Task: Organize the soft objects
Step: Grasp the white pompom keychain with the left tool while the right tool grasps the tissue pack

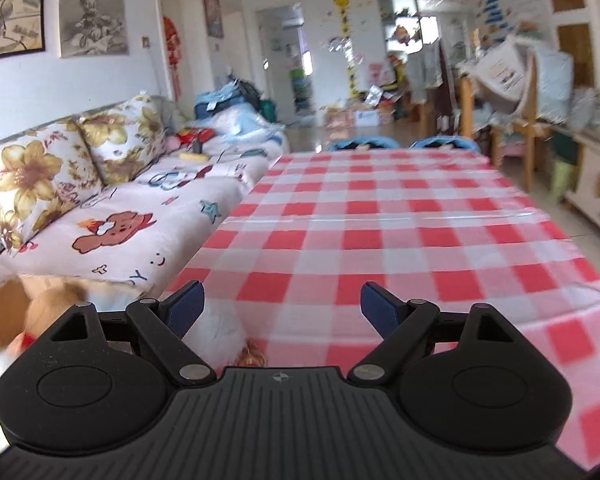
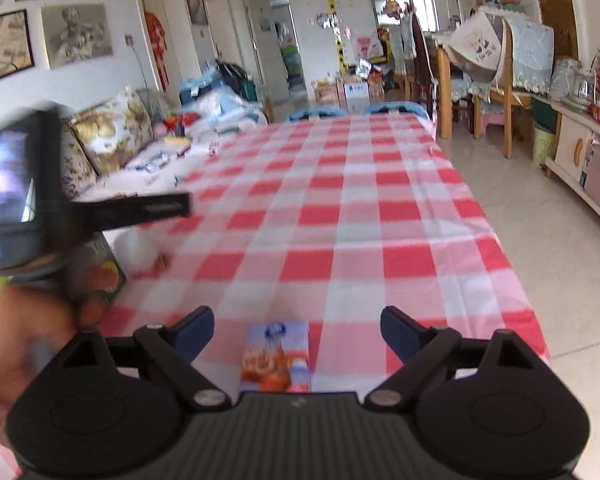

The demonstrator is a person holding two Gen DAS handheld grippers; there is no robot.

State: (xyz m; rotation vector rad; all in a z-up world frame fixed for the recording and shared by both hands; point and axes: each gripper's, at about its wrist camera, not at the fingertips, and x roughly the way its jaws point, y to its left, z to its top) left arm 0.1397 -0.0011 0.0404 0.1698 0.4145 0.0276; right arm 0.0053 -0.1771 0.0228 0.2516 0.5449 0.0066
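A glossy red-and-white checked tablecloth (image 2: pixel 340 208) covers the long table beside a floral-cushioned sofa (image 1: pixel 112 208). The right gripper (image 2: pixel 297 330) stands wide open with a flat printed packet (image 2: pixel 277 356) lying between its jaws, untouched. The left gripper (image 1: pixel 282 306) is also wide, a fluffy white plush toy (image 1: pixel 216 332) under its left finger at the table's edge

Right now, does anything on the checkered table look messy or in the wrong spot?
Mostly tidy. One thing stands out: a fluffy white plush toy slumps at the near-left edge of the red-and-white checkered tablecloth, beside a colourful printed box. A small blue packet lies flat between the open right claw.
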